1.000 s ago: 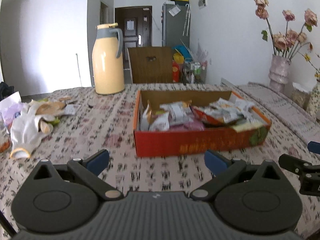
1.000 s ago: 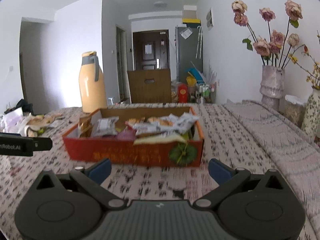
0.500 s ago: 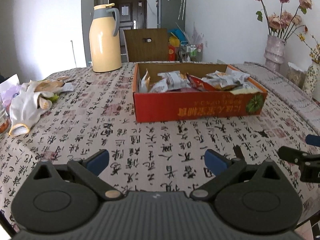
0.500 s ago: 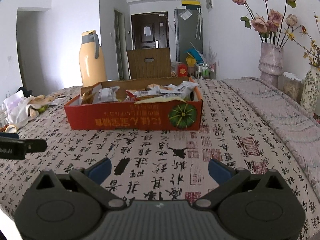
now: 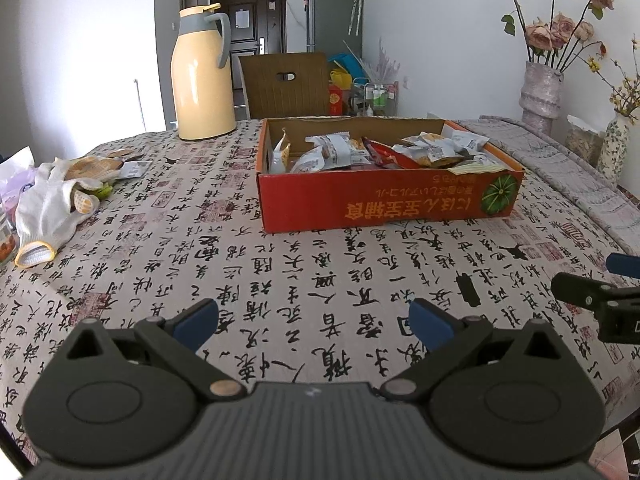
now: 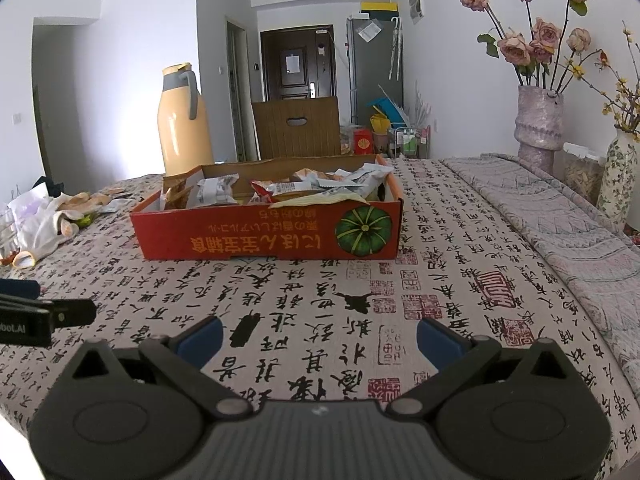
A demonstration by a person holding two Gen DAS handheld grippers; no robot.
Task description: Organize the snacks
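Observation:
A red cardboard box with a green pumpkin print sits mid-table, filled with several snack packets. My left gripper is open over the tablecloth, well short of the box, with nothing between its blue pads. My right gripper is likewise open and empty, near the table's front edge. Each gripper shows at the side of the other's view, the right gripper and the left gripper.
A yellow thermos jug stands behind the box to the left. White gloves and wrappers lie at the table's left edge. Vases with dried roses stand at the right, beside a grey runner. A wooden chair back stands behind the table.
Both grippers have pulled back and risen from close to the box; the box now sits farther off with more tablecloth in front. Both stay open.

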